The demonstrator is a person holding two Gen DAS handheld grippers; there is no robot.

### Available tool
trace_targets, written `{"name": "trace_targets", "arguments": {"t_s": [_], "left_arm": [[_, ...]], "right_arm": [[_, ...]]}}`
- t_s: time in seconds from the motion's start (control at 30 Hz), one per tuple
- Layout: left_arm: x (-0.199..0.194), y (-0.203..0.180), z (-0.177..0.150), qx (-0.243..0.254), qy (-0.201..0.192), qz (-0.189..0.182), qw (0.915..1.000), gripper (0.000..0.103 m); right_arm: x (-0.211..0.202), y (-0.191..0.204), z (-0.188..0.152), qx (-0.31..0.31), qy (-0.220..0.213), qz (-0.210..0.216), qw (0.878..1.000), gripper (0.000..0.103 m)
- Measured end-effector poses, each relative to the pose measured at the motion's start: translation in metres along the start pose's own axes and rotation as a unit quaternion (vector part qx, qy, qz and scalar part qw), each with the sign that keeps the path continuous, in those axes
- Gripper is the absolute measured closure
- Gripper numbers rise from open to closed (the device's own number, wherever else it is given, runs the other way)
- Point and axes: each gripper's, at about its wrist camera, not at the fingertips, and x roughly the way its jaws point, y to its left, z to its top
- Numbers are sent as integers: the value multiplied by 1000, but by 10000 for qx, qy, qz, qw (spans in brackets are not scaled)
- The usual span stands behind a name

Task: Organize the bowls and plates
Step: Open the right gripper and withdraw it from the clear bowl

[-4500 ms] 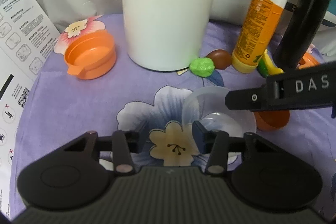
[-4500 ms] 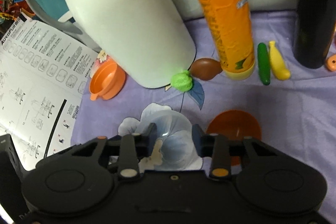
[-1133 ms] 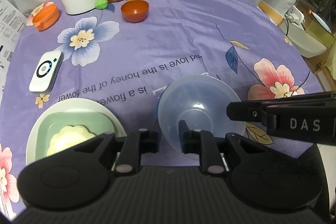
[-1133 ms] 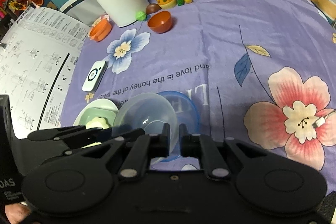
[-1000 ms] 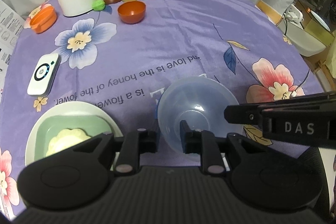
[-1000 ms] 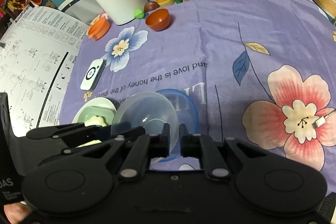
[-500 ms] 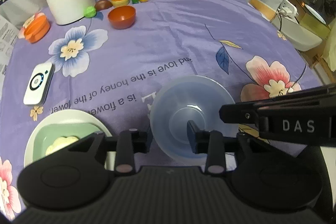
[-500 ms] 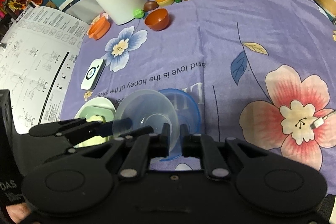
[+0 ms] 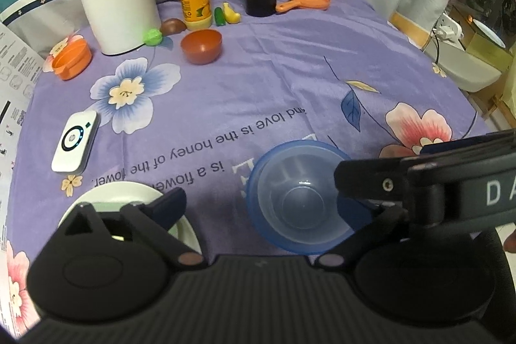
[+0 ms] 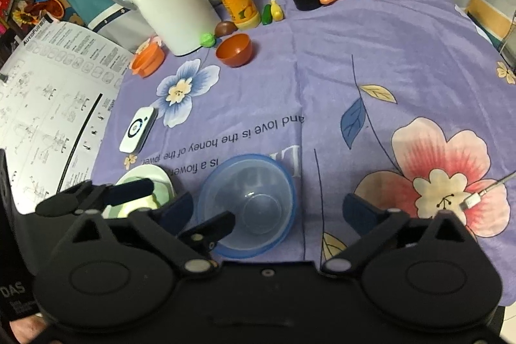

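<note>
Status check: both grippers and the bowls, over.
Left gripper open, right gripper open, both empty. Clear bowl nested in blue bowl. Brown bowl unstacked, path clear.

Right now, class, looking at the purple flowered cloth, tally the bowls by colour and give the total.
Clear bowl: 1, nested in the blue one
Blue bowl: 1
Reddish-brown bowl: 1
Orange bowl: 1
Total: 4
</note>
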Motion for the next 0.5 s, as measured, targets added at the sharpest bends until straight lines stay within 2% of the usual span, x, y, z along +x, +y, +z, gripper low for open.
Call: {"name": "trace_targets", "arguments": {"t_s": [0.5], "left_arm": [[-22, 13, 0, -194, -261, -150, 9994, 0]], "right_arm": [[-17, 12, 1, -184, -141, -116, 9997, 0]]}}
